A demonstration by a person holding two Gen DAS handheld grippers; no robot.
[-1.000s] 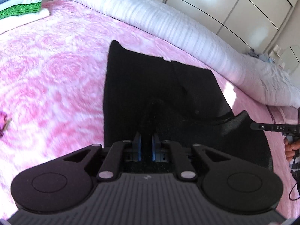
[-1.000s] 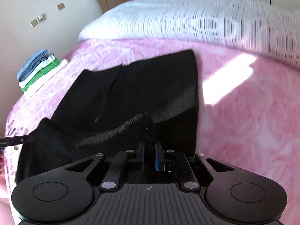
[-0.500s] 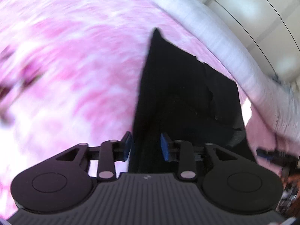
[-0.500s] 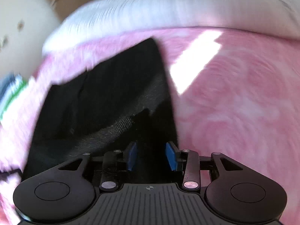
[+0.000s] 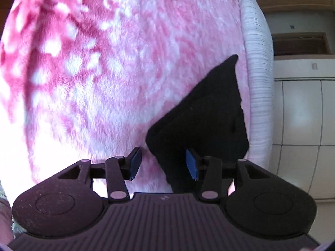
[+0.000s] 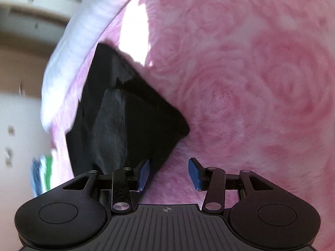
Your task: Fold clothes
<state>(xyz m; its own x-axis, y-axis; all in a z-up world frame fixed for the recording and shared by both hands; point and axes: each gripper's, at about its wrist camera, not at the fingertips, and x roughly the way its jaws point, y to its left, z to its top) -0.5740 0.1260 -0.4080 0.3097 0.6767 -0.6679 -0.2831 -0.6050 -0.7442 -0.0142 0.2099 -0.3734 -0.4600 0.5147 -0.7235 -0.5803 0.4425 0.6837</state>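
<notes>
Black garment point(image 5: 201, 121) beneath spreading fingers point(image 5: 135, 163)

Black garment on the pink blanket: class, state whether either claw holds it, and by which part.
Neither: both claws, left and right, are opening, and the black garment lies free.

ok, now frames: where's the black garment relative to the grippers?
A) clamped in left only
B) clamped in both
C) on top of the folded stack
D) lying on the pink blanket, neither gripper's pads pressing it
D: the black garment lies flat on the pink blanket; the left gripper and the right gripper have pads apart, jaws opening, nothing pinched.
</notes>
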